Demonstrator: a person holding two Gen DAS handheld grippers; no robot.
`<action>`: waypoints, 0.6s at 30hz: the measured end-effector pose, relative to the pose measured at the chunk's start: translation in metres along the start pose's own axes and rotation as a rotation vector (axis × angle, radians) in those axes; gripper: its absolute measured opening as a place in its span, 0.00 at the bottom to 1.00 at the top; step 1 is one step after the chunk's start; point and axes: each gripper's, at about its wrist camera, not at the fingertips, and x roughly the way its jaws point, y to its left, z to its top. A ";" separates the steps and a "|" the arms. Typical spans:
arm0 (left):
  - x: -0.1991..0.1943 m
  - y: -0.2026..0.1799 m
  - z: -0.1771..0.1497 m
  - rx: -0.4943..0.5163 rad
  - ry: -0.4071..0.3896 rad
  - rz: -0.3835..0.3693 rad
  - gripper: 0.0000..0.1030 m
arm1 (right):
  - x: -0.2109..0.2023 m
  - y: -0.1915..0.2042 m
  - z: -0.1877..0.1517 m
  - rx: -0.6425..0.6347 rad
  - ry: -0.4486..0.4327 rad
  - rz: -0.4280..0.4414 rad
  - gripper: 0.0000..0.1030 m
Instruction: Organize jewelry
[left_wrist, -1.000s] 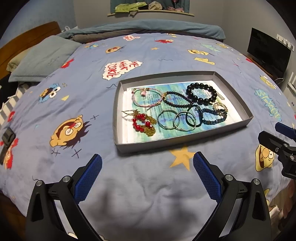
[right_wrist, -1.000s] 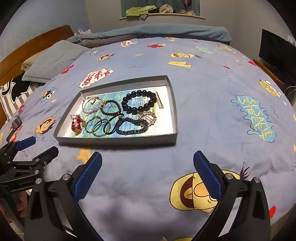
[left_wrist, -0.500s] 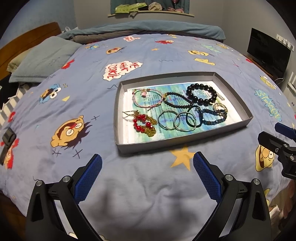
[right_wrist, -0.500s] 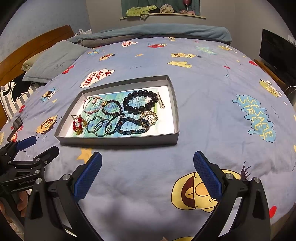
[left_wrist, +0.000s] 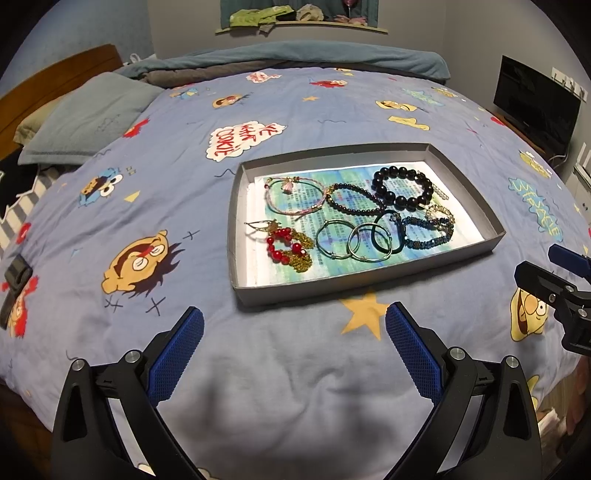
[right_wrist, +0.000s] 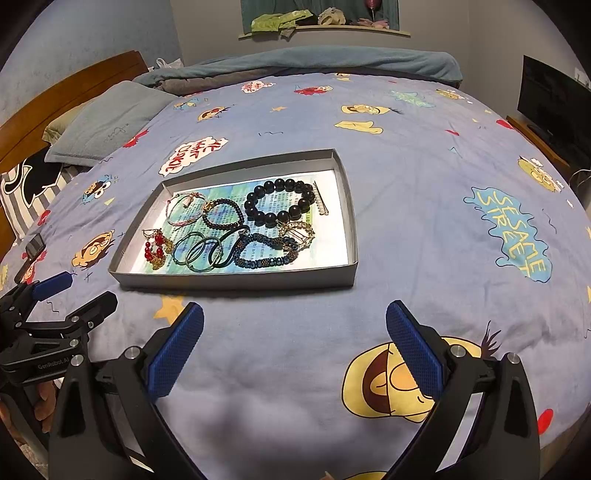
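Nothing of substance altered over the last second: only a slight drift of both views, tray and contents lying as before.

Left tongs (left_wrist: 294, 328): spread wide, empty, held low over the bed cover (left_wrist: 122, 206) short of the tray's near wall. Right tongs (right_wrist: 294, 328): likewise spread wide and empty, held off the tray's near right corner.

Grey tray (left_wrist: 469, 184) resting on the bed, lined with a printed sheet. All jewelry visible lies inside it; none seen on the cover. Large black bead bracelet (left_wrist: 402, 186) toward the far right. Small dark bead bracelet (left_wrist: 352, 199) beside it. Pink cord bracelet (left_wrist: 293, 195) at the far left. Red bead and gold chain piece (left_wrist: 288, 249) at the near left. Thin bangles (left_wrist: 352, 242) overlapping in the middle. Blue beaded bracelet (left_wrist: 428, 230) at the near right, tangled with a dark loop and a gold piece.

Judgement: pieces gathered in one tray, yet several touching or overlapping. Consistent either with sorting pending or with gathering complete. No progress attributable to the last second.
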 end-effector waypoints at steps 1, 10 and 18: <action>0.000 0.000 0.000 0.001 0.001 0.002 0.95 | 0.000 0.000 0.000 0.000 0.000 0.001 0.95; 0.001 0.000 0.000 0.002 0.002 0.000 0.95 | -0.001 0.000 0.000 0.001 0.001 0.001 0.95; 0.001 0.000 -0.001 0.002 0.002 -0.001 0.95 | 0.000 0.001 0.000 0.002 0.002 0.001 0.95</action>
